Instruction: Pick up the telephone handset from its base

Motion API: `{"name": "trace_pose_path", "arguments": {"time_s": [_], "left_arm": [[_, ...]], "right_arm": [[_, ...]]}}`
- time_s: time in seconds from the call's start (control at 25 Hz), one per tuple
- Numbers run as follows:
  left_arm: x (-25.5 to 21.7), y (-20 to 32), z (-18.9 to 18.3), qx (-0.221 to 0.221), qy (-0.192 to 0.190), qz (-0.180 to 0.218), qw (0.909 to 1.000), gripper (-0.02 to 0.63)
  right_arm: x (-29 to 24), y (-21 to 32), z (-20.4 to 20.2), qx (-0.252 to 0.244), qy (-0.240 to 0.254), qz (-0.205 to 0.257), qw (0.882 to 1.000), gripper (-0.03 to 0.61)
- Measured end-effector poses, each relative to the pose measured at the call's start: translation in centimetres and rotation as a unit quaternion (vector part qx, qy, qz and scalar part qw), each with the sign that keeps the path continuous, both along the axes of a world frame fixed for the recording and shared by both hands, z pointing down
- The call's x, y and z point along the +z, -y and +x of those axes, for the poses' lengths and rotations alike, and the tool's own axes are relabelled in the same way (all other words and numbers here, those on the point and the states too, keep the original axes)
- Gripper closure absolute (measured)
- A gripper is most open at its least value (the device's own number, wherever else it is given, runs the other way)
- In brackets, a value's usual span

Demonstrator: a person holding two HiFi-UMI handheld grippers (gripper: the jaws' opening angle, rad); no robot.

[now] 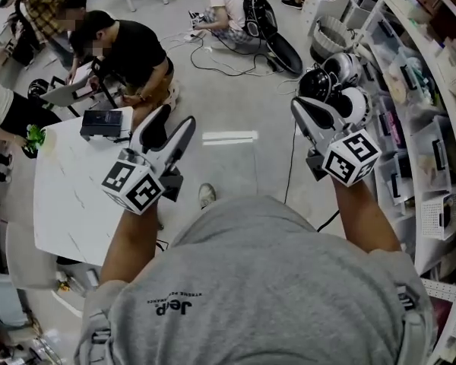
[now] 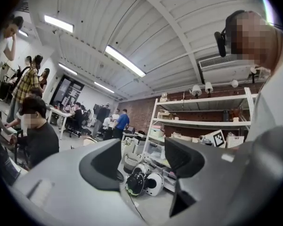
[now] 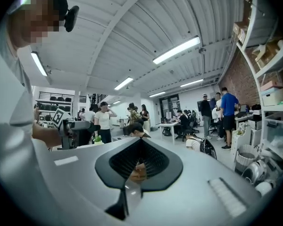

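Hovering level, right of the bench's (image 1: 68, 196) telephone (image 1: 101, 122): left tool (image 1: 176, 120) spread empty, likely to grasp; right tool (image 1: 308, 112) pressed together.

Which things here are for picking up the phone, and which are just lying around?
For the job: telephone on the white table; left gripper, open and empty; right gripper, shut.

Just lying about: helmets on the floor; green plant; cables; storage shelves.
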State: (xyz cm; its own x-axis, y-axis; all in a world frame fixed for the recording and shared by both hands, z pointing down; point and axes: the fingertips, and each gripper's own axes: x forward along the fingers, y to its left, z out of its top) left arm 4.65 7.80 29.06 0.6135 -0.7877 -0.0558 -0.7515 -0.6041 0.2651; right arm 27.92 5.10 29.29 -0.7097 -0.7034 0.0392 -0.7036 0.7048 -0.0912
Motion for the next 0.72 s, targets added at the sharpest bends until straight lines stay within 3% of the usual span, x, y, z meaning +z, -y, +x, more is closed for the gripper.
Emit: {"name": "trace_pose_path", "arguments": {"time_s": [0.4, 0.72], "left_arm": [[-0.8, 14.9, -9.5, 0.075, 0.0, -0.003, 0.9971, 0.295], [1.1, 21.8, -11.9, 0.07, -0.008, -0.024, 0.9972, 0.296]], "right_arm": [[-2.1, 12.8, -12.3, 0.028, -0.013, -0.005, 1.0, 0.574], [0.1, 19.8, -15.4, 0.02, -0.022, -0.032, 0.999, 0.574]]}}
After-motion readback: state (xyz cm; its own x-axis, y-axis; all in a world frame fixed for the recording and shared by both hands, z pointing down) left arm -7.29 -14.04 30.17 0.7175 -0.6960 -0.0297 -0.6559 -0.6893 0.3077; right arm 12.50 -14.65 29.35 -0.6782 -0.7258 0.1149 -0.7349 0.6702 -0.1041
